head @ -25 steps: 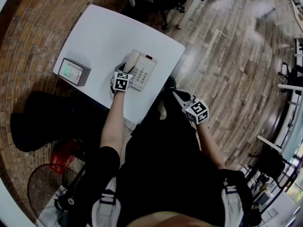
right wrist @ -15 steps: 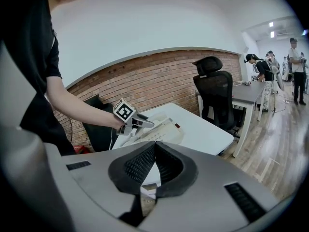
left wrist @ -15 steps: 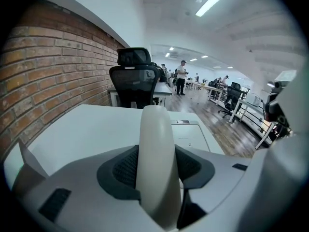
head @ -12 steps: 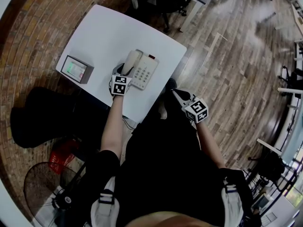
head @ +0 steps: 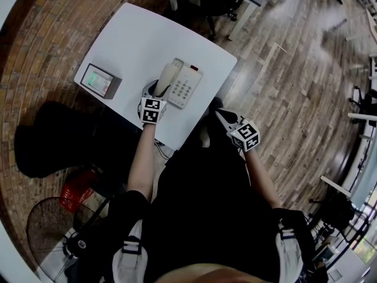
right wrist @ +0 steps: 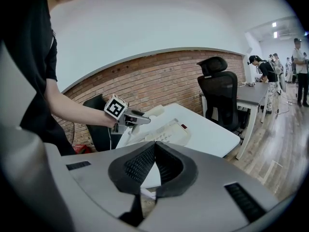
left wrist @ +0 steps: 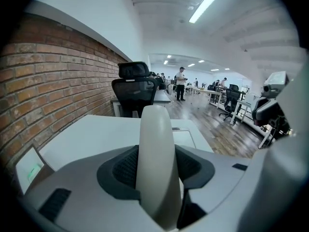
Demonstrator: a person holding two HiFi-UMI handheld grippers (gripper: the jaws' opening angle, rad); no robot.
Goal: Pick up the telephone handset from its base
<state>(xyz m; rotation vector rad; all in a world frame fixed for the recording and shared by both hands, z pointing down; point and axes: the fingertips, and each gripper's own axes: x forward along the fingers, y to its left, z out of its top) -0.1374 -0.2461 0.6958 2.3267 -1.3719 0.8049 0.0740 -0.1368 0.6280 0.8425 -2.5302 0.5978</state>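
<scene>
On the far left of the white tabletop (head: 135,40) sits a small box (head: 97,80) with a green screen, well apart from the phone. Next comes my left tool (left wrist: 157,173), which I hold at the near edge of the tabletop. Its two jaws are clamped on the handset (left wrist: 155,139), with one dark pad pressing on each side, near the end closest to me. The handset is pale and long. It sticks out past the jaws, pointing away from me and a bit up. Seen from the side, it looks up off the base (head: 187,88) and hangs just over the base's left side, with its far end raised. The base is pale too, with rows of buttons and a little red spot at its far corner. It lies flat near the right edge of the tabletop. Past the tabletop there is a brick wall (left wrist: 43,81) and a black office chair (left wrist: 136,88). Farther right is my right tool (right wrist: 154,161). It is off the tabletop, near its right corner, by the wood floor (head: 283,69). Its jaws are pressed together with nothing between them, and it points toward the phone.
</scene>
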